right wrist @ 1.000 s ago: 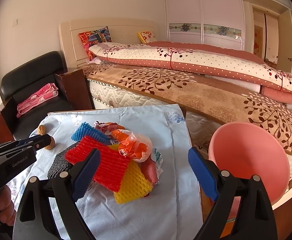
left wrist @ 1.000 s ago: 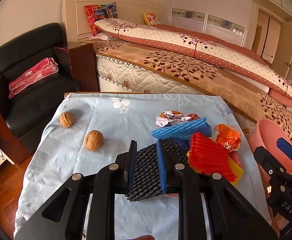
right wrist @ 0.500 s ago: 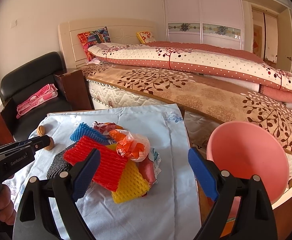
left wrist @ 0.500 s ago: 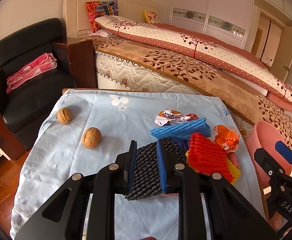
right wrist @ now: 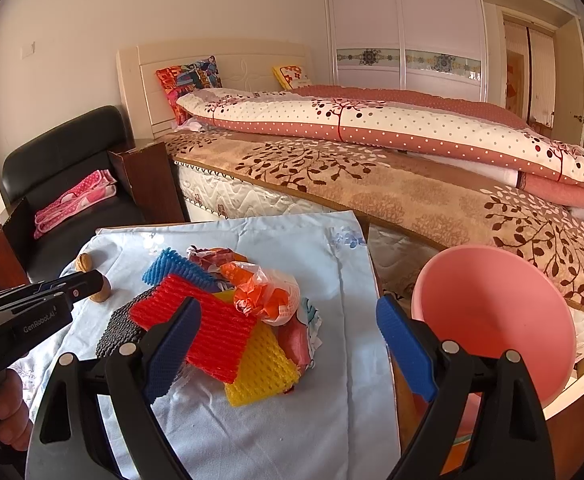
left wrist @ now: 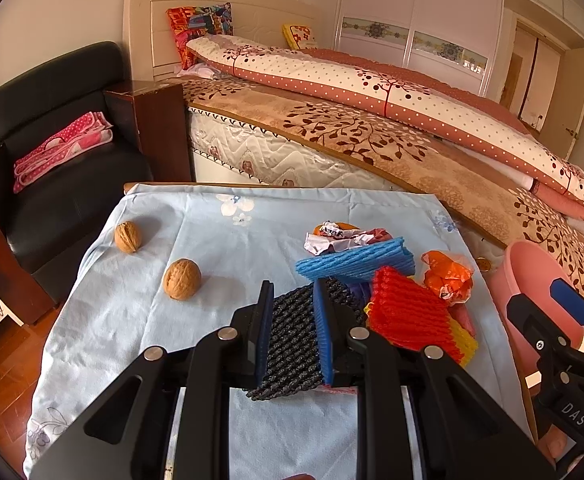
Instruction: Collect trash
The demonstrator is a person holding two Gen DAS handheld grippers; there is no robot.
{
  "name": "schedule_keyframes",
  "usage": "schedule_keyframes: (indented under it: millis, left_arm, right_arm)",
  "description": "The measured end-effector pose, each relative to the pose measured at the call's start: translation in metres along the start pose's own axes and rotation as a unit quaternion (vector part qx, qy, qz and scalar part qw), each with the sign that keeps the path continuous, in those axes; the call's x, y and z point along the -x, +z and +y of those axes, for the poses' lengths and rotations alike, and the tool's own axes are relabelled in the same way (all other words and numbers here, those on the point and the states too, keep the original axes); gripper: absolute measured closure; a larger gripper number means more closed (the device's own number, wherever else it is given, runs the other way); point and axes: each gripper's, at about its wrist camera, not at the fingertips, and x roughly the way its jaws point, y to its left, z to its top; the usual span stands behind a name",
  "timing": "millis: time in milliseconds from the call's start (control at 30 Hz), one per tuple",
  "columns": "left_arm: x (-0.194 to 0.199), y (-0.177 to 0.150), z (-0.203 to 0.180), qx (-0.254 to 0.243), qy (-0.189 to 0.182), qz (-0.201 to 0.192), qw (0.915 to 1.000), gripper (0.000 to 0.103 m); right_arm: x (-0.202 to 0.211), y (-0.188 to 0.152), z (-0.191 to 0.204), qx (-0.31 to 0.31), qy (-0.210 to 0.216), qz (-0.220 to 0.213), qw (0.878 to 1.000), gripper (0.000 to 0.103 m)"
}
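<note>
Trash pile on blue-clothed tabletop [left wrist: 220, 240], right half. Black foam net [left wrist: 290, 338], ribbed mesh, flat, sits between the left gripper [left wrist: 292, 336] jaws, which pinch it at its near edge. Red foam net [left wrist: 408, 312] at 3 o'clock of the black one, over a yellow foam net [right wrist: 260, 364]. Blue foam net [left wrist: 352, 258] at 12, crumpled wrapper [left wrist: 344, 234] behind it. Orange plastic bag [left wrist: 448, 276] at 2 o'clock. Right gripper [right wrist: 288, 348] jaws spread wide, nothing between. Pink bin [right wrist: 496, 316] at 3 o'clock off the tabletop edge. Two walnuts [left wrist: 182, 279] at 10 o'clock.
</note>
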Motion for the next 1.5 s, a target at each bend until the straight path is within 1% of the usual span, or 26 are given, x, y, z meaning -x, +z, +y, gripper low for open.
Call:
schedule_keyframes:
  millis: [933,1500]
  left_arm:
    - [0.0038,-0.0021,-0.0044,-0.005,-0.003,-0.001,1.0000,0.083]
    - [-0.0022,-0.0034,-0.0065,-0.014,-0.005,0.003,0.9999,0.083]
  right_arm:
    - [0.0039,-0.0015,0.0010,-0.002,-0.001,-0.005,1.000,0.015]
    - [0.0009,-0.0051,-0.0008,-0.005,0.000,0.000,1.000,0.015]
